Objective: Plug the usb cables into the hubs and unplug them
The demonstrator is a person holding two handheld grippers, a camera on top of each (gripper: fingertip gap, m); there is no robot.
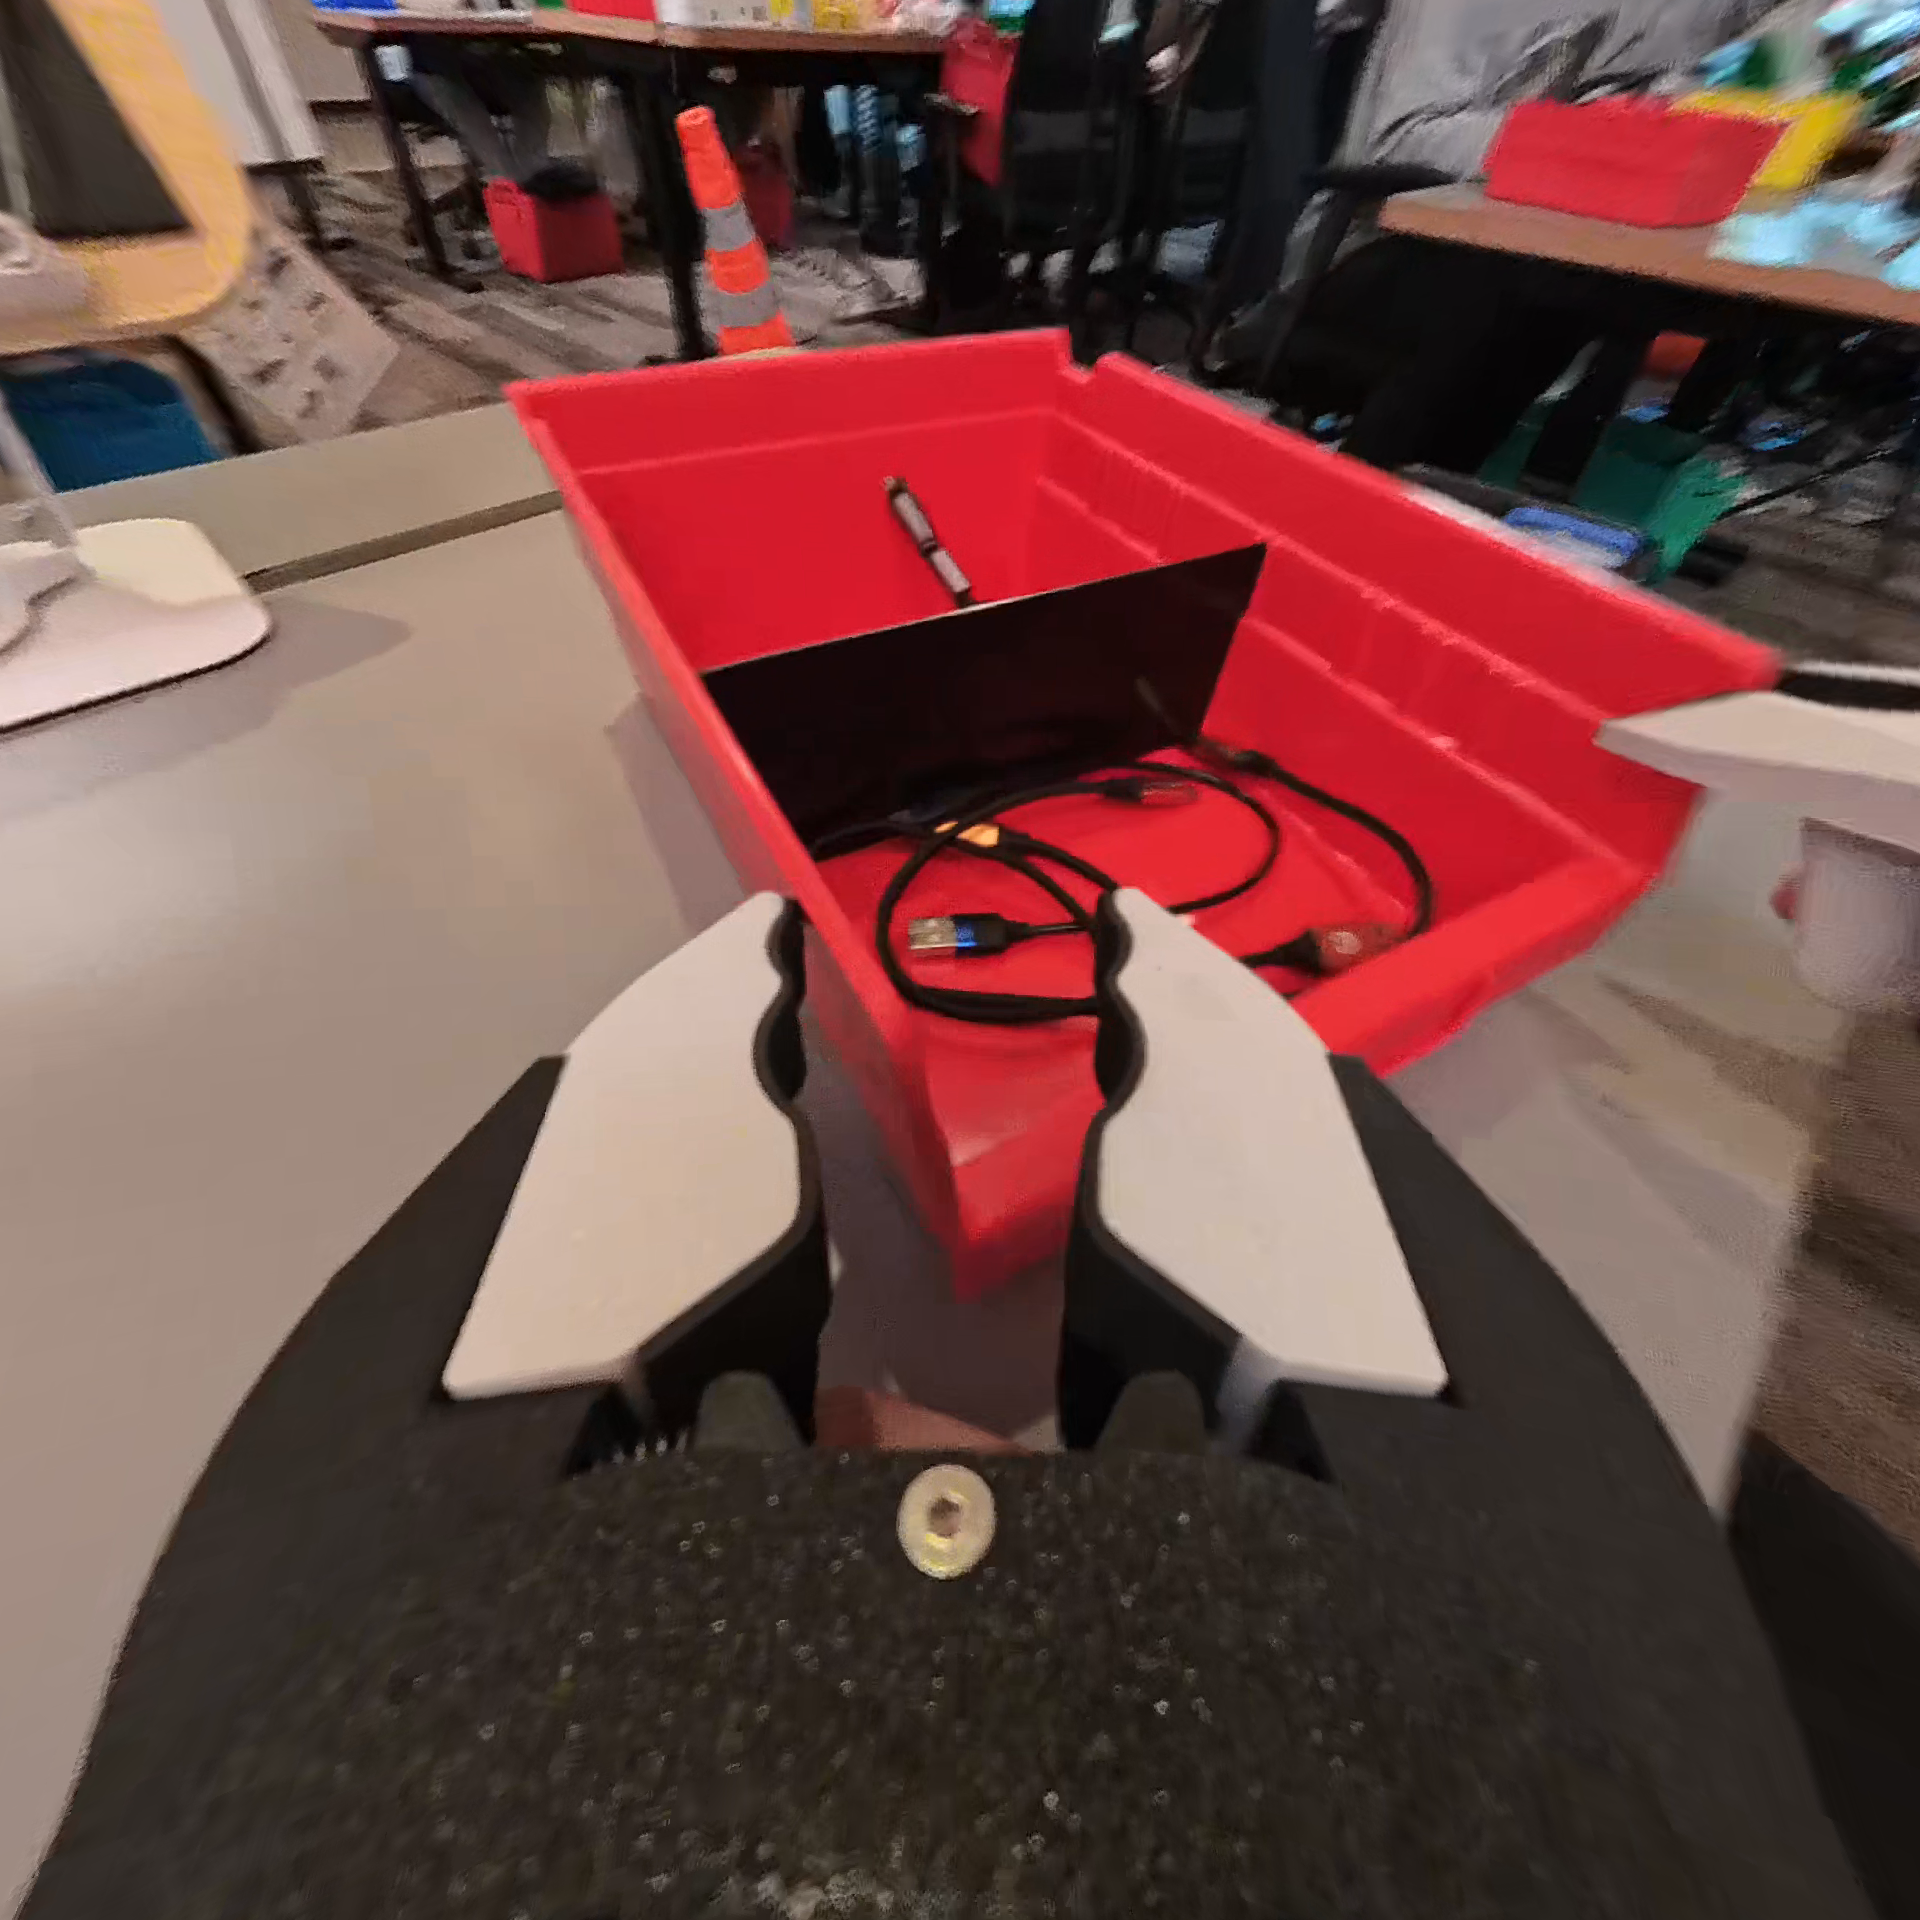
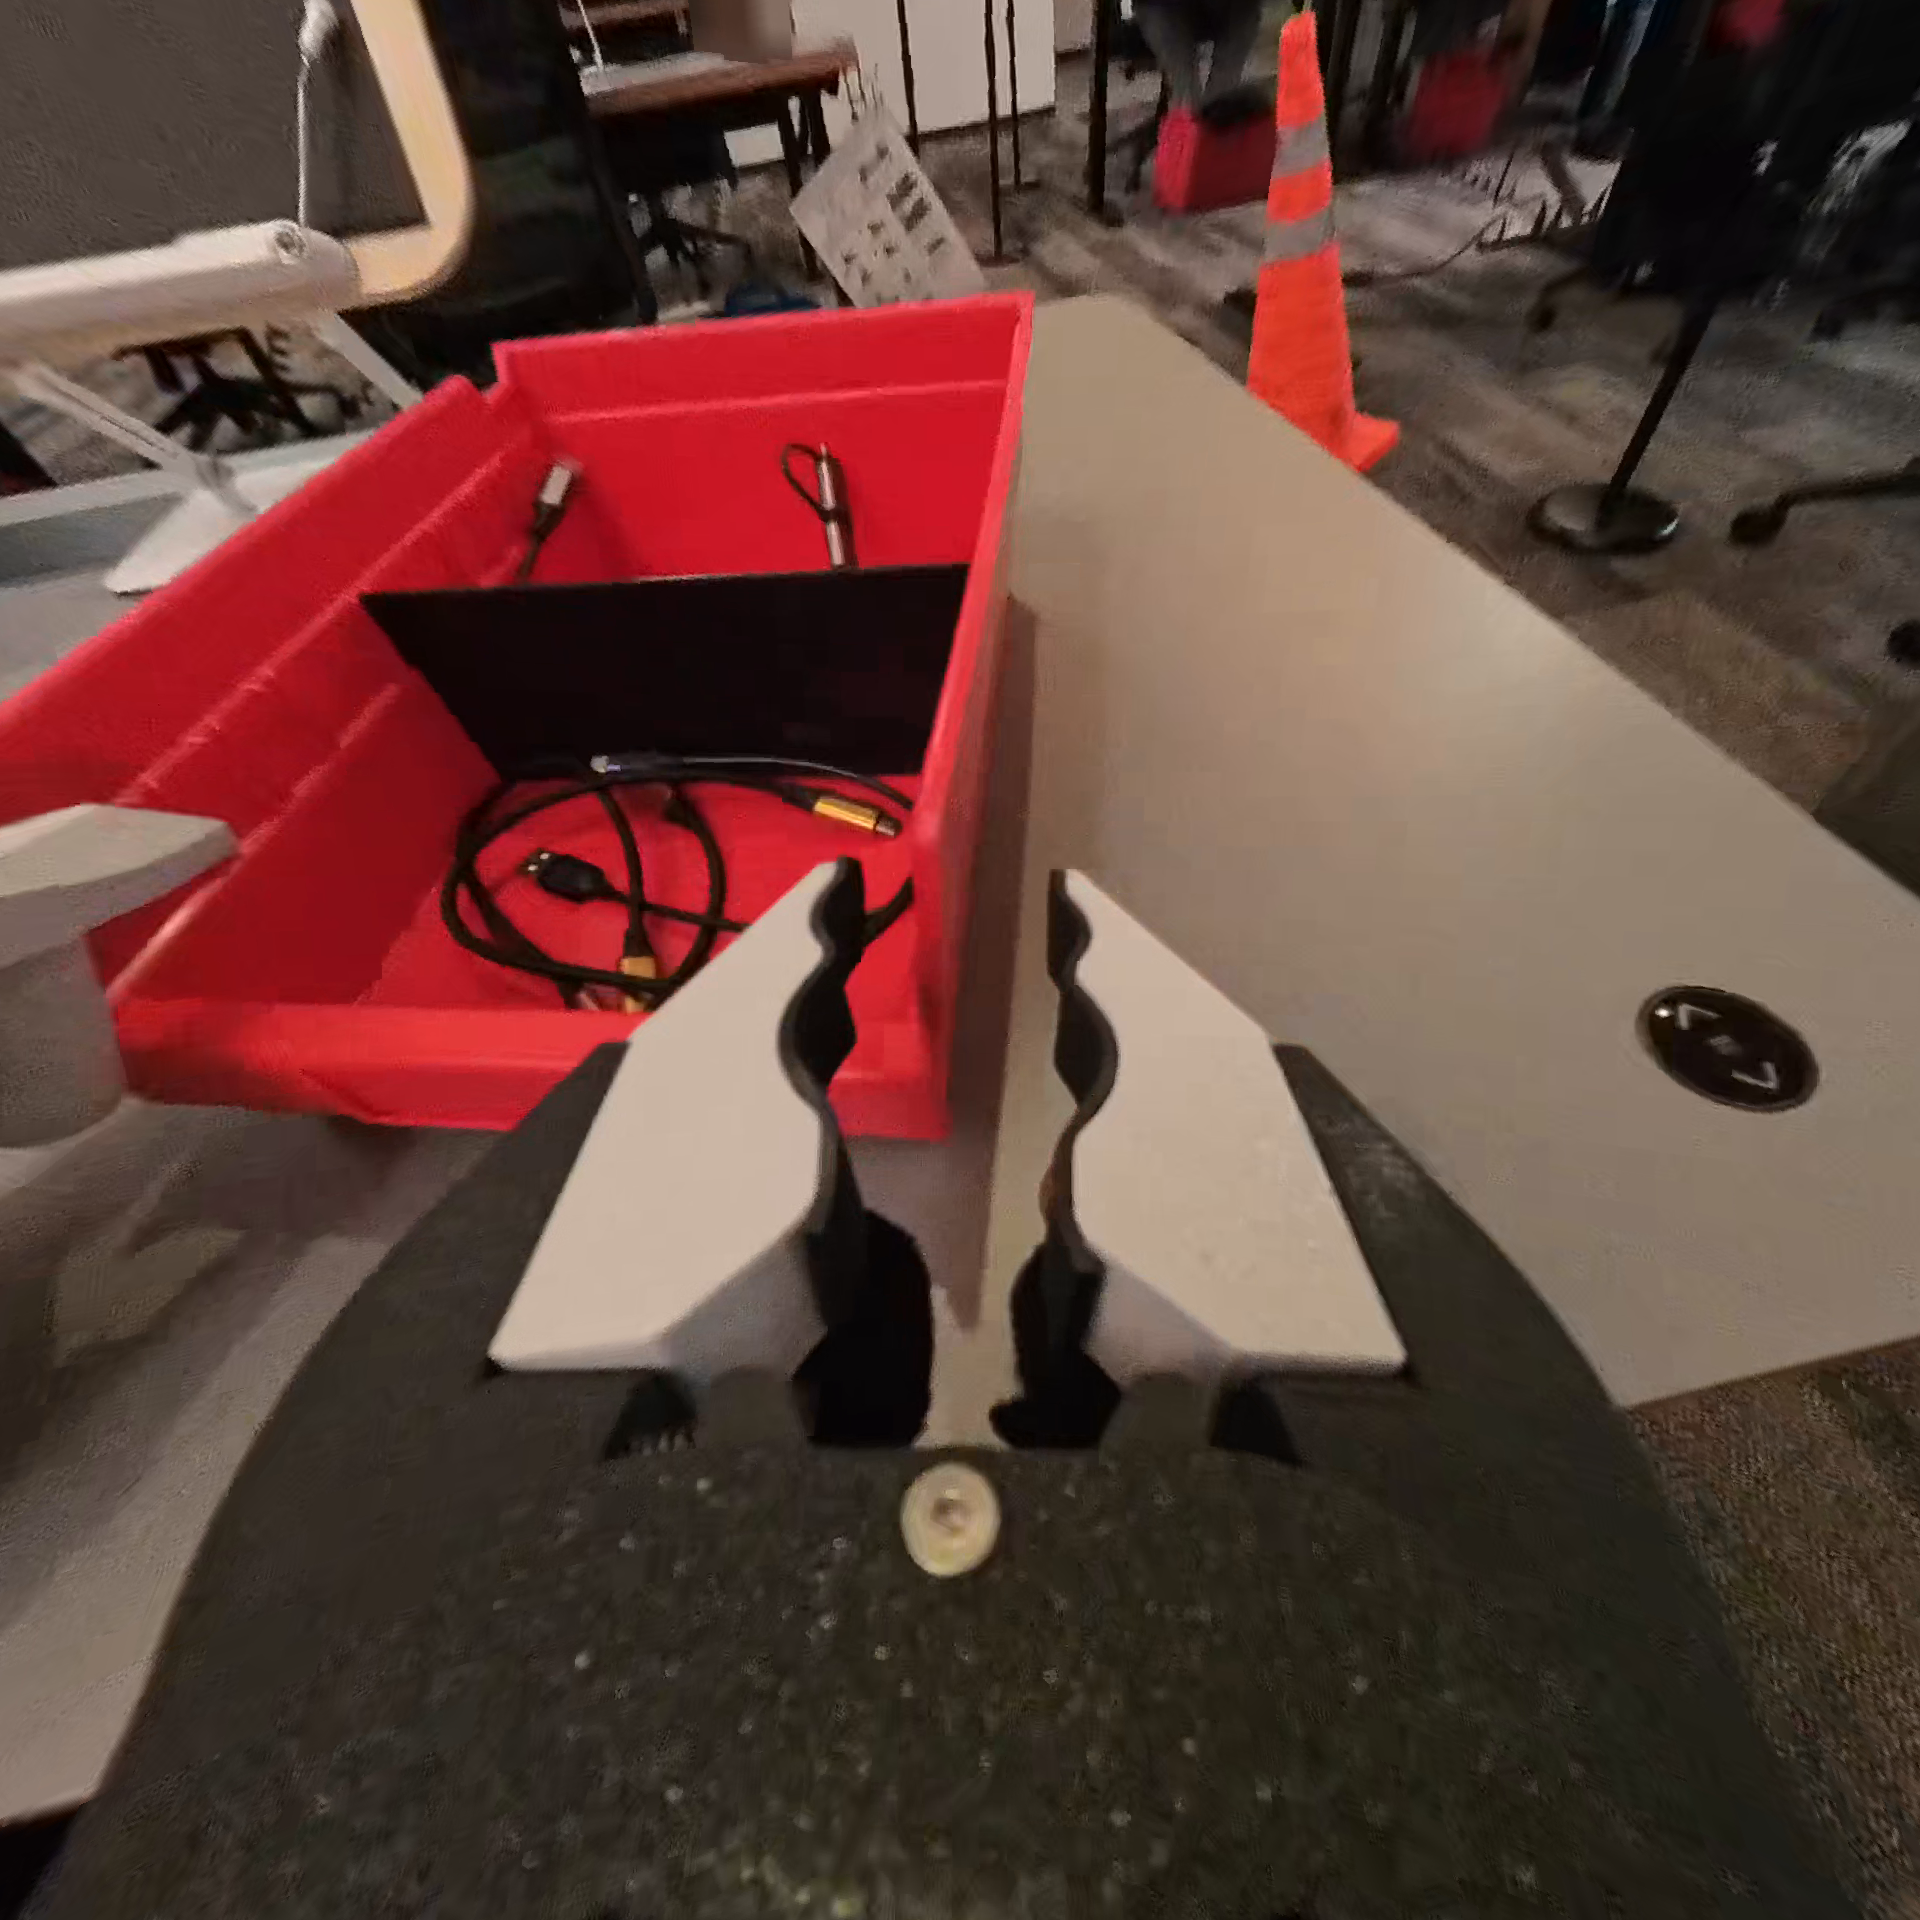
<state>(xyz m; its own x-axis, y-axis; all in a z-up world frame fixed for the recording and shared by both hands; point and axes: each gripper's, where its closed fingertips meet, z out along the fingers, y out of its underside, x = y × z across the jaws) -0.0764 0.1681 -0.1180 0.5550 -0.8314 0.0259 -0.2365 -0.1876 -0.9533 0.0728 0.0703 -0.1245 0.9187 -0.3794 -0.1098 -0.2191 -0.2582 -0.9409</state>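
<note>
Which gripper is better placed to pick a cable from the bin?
Left, probably. The left gripper, jaws open, points at the blue-tipped USB plug; the right gripper straddles the red bin side wall.

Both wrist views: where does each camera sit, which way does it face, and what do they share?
Left wrist view: on the left gripper, above the bin's near-left corner, facing over the cables; own open fingers show, right gripper at the edge.
Right wrist view: on the right gripper, at the bin's near-right corner; own open fingers show.
Shared: bin, divider, cables, cone.
</note>
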